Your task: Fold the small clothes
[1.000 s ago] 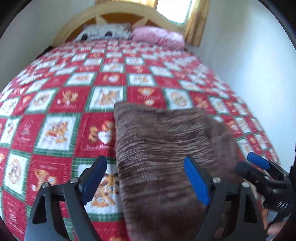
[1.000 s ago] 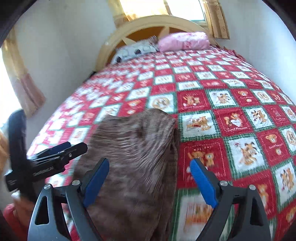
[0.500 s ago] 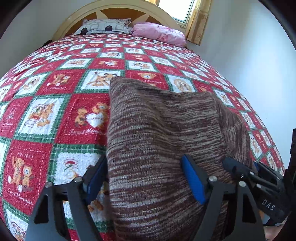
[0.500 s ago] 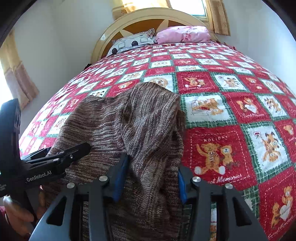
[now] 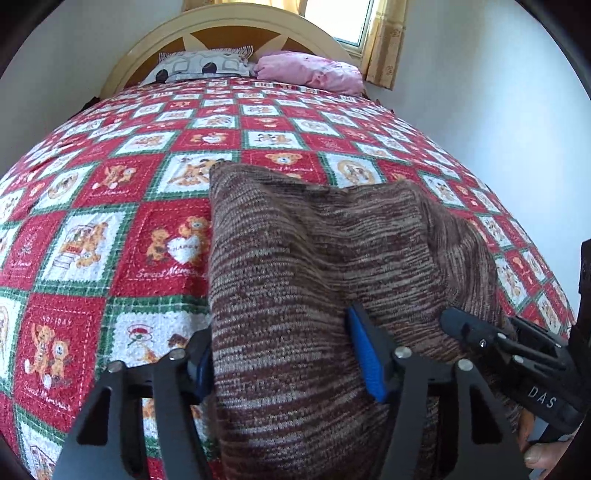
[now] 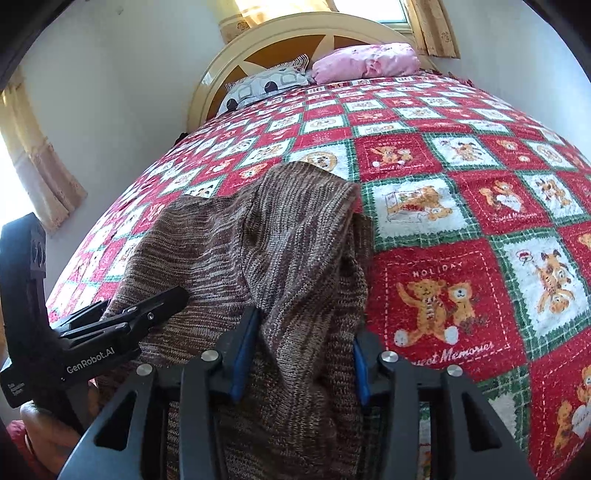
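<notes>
A brown striped knit garment [image 5: 295, 266] lies bunched on your bed's red, white and green teddy-bear quilt [image 5: 122, 236], low in the frame's centre. Your left tool [image 5: 280, 358] has just been closing and pinches the garment's near edge; your right tool [image 6: 299, 354] has likewise been closing and grips a raised fold. A patterned pillow [image 5: 203, 66] and pink pillow [image 5: 310, 72] rest by the headboard [image 5: 229, 33], upper centre.
</notes>
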A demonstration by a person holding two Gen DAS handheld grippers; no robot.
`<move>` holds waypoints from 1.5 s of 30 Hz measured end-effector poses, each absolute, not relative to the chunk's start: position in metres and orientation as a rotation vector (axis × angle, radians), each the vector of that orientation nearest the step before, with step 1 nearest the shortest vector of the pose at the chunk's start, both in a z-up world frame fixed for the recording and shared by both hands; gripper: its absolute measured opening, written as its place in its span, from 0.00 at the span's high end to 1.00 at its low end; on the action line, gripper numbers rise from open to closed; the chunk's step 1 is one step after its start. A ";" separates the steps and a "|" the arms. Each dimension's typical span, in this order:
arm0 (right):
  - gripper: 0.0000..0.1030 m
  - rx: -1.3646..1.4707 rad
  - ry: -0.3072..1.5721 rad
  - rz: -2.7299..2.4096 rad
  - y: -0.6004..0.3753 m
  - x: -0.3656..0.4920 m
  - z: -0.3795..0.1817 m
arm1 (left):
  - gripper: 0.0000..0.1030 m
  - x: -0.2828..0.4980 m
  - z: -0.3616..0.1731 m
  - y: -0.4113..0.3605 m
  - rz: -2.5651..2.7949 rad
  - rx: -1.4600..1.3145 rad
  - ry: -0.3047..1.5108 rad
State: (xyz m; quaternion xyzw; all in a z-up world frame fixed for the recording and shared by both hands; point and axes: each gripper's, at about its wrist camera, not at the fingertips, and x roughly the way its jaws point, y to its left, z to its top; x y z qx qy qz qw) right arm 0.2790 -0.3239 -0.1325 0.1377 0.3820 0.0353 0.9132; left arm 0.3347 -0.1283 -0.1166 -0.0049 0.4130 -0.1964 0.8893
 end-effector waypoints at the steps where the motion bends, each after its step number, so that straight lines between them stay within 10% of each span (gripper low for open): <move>1: 0.60 0.275 0.783 0.071 -0.322 0.279 -0.132 | 0.41 0.334 -0.116 -0.129 -0.406 -0.004 0.853; 25: 0.52 0.399 0.789 0.124 -0.339 0.284 -0.140 | 0.44 0.332 -0.116 -0.132 -0.399 0.028 0.838; 45: 0.75 0.140 0.731 -0.029 -0.300 0.268 -0.122 | 0.62 0.319 -0.111 -0.149 -0.349 0.170 0.785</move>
